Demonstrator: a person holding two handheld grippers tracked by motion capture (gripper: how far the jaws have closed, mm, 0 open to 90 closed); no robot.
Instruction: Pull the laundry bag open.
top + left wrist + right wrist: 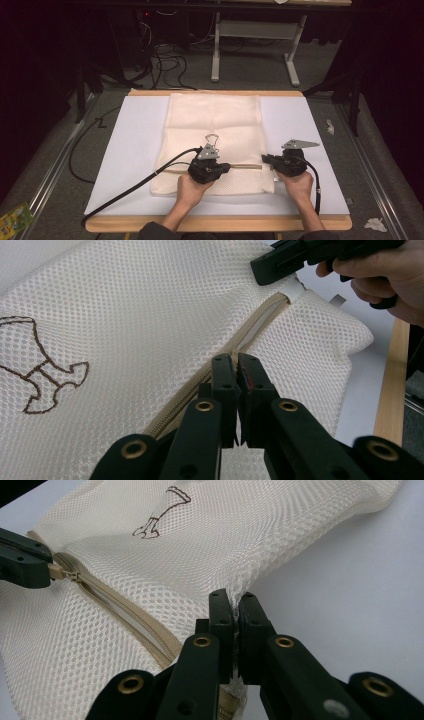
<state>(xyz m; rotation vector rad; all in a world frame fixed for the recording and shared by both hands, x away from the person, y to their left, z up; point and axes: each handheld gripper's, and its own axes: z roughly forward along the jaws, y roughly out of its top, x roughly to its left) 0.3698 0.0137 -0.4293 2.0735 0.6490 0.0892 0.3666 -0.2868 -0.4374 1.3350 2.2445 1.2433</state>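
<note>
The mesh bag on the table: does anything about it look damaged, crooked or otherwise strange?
Nothing looks damaged. The mesh bag lies flat and square on the white sheet. Its zipper is partly open. The left hand-held gripper is shut at the zipper, and the right hand-held gripper pinches the bag's edge, lifting the mesh slightly there.

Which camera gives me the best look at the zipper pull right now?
The right gripper view: the zipper pull is pinched in the left gripper, with the slider beside it. In the left gripper view the shut jaws hide it. In the high view the zipper is just a thin line.
</note>
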